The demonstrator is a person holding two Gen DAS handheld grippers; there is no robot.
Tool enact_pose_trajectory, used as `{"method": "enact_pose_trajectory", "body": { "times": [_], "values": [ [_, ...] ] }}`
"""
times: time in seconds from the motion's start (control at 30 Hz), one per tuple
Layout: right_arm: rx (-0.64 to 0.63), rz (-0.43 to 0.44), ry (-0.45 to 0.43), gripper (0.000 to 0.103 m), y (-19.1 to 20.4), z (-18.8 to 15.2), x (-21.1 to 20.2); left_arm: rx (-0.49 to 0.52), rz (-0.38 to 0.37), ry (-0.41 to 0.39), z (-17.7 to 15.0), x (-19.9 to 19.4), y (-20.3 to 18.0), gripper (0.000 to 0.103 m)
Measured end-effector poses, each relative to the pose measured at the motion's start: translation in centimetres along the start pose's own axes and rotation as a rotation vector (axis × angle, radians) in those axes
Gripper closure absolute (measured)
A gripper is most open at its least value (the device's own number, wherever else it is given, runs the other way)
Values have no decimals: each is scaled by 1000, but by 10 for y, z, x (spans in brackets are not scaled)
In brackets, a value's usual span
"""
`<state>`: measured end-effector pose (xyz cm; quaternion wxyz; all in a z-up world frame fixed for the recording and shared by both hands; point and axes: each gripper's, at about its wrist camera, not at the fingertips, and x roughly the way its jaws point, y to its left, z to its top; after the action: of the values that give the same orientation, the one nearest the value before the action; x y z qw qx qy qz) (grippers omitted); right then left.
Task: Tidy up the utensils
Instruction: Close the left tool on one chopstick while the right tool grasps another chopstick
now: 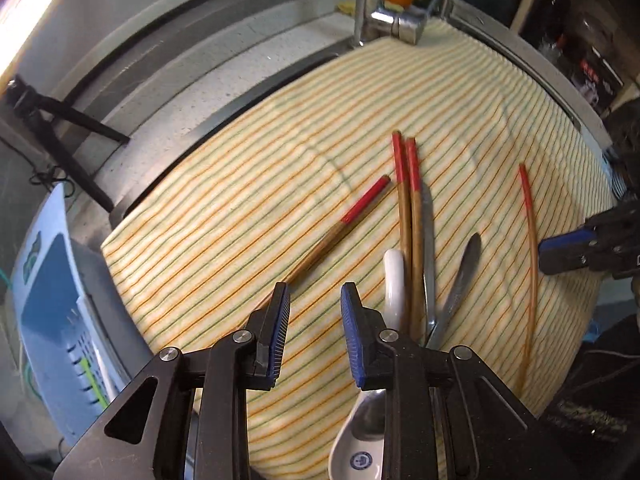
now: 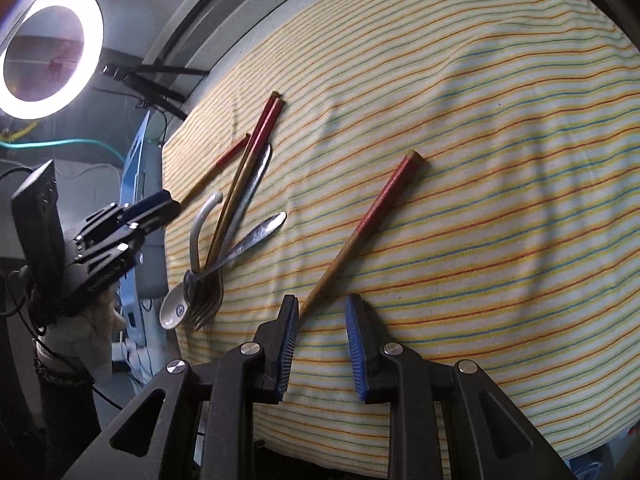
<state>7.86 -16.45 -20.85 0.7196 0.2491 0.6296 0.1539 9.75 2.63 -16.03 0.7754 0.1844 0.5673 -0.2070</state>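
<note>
1. The table is covered by a striped cloth point(image 2: 480, 160), cream with orange, yellow and green lines.
2. On the cloth is a heap: a white ceramic spoon point(image 2: 176, 308), a fork point(image 2: 210, 300), a metal spoon point(image 2: 260, 232) and a pair of red-tipped chopsticks point(image 2: 256, 148).
3. Another red-tipped chopstick point(image 2: 368, 224) lies alone, well apart from the heap.
4. One more chopstick point(image 1: 360, 208) lies angled, just left of the pair.

Striped cloth point(image 2: 480, 160) covers worktop; chrome tap point(image 1: 366, 8) at rear edge. Ring light point(image 2: 50, 50) lit, w/ blue basket point(image 1: 52, 308) beside counter.
</note>
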Motion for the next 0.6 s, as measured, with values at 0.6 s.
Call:
{"method": "enact_pose_trajectory", "body": {
  "times": [0.6],
  "values": [
    [-116,-143,-5,88,27,29,17,-16,2,20,28,31,16,95]
  ]
}}
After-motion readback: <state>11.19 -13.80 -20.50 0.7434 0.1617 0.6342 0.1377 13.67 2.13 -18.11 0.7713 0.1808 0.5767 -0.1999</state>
